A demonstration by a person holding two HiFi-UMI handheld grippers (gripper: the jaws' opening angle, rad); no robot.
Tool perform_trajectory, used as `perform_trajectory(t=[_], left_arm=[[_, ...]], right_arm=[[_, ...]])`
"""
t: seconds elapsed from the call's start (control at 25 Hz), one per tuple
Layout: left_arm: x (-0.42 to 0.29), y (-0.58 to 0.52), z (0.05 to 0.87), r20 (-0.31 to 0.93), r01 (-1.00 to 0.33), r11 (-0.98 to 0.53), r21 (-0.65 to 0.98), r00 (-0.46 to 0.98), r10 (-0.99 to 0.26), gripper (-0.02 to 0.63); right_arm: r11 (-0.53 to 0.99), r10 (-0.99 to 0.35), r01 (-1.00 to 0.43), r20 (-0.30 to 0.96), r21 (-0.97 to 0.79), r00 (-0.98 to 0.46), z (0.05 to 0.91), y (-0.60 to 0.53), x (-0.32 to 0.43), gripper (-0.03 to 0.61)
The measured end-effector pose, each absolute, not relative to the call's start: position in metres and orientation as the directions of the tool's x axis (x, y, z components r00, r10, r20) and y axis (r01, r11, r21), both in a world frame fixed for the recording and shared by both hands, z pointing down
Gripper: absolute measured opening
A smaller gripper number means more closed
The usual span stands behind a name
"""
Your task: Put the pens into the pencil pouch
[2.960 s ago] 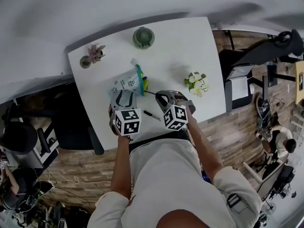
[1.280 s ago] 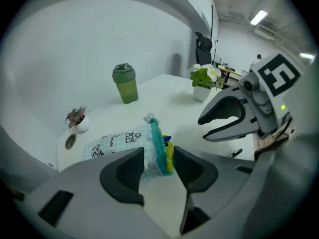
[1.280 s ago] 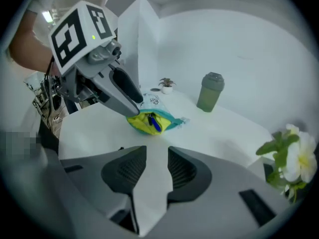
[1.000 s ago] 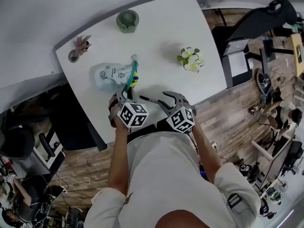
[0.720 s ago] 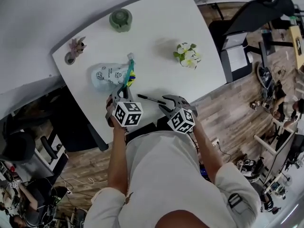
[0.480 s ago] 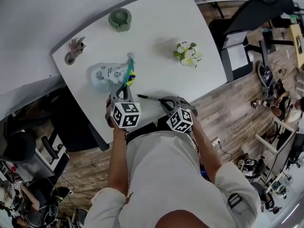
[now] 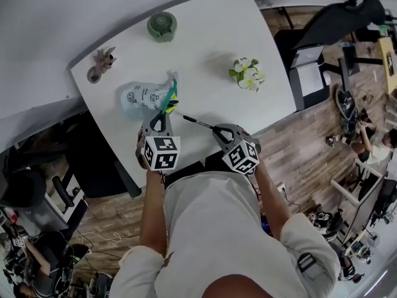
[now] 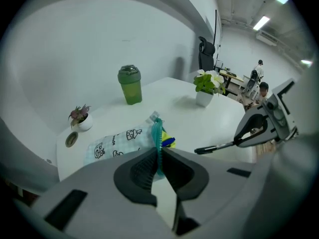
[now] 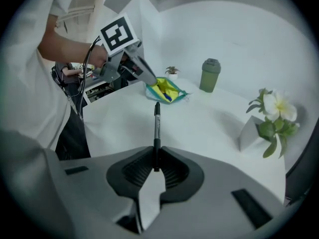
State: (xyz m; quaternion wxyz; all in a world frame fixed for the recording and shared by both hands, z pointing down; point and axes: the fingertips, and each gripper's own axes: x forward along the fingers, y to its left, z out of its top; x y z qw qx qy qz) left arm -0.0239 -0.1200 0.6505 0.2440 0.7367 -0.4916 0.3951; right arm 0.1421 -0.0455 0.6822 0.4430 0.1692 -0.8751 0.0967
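While the right tongs (image 9: 155, 158) stand clamped on the tail end of a slim black pen (image 9: 157, 126), the pen juts straight ahead of them, capped tip forward, apparently raised off the white surface (image 9: 214, 128). It looks light, stiff and smooth-barrelled. Held by one end it could pivot or slip, so a hold nearer its middle would probably steady it.

The left tongs (image 8: 159, 156) have just been closing and pinch the teal zipper edge (image 8: 158, 133) of the pencil pouch (image 8: 117, 143). The pouch lies just beyond them, its mouth turned toward the pen's tip. Its soft printed fabric likely sags shut, so the firmer zipper rim seems the right place to grip it and hold it open. Yellow and blue things (image 8: 168, 142) show at the mouth.

Farther out stand a green bottle (image 8: 129, 85), a small potted plant (image 8: 79, 117) and a pot of white flowers (image 8: 205, 86).
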Motion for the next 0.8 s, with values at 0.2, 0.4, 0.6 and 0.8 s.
perform_trajectory(t=[0.2, 0.4, 0.6, 0.8], left_arm=[[-0.024, -0.12, 0.647, 0.815, -0.919, -0.395, -0.01, 0.221, -0.535, 0.02], [-0.024, -0.121, 0.641, 0.804, -0.911, -0.413, 0.012, 0.255, -0.538, 0.02], [-0.022, -0.118, 0.637, 0.794, -0.906, -0.422, 0.031, 0.278, -0.54, 0.02], [-0.023, -0.119, 0.635, 0.787, -0.906, -0.421, 0.043, 0.29, -0.544, 0.02]], right_arm=[[0.929, -0.251, -0.368, 0.784, 0.032, -0.567, 0.657, -0.078, 0.13, 0.046], [0.956, -0.227, -0.285, 0.782, 0.066, -0.58, 0.658, -0.101, 0.099, 0.046], [0.975, -0.192, -0.203, 0.781, 0.086, -0.594, 0.661, -0.117, 0.066, 0.046], [0.987, -0.159, -0.128, 0.769, 0.101, -0.619, 0.66, -0.127, 0.027, 0.046]])
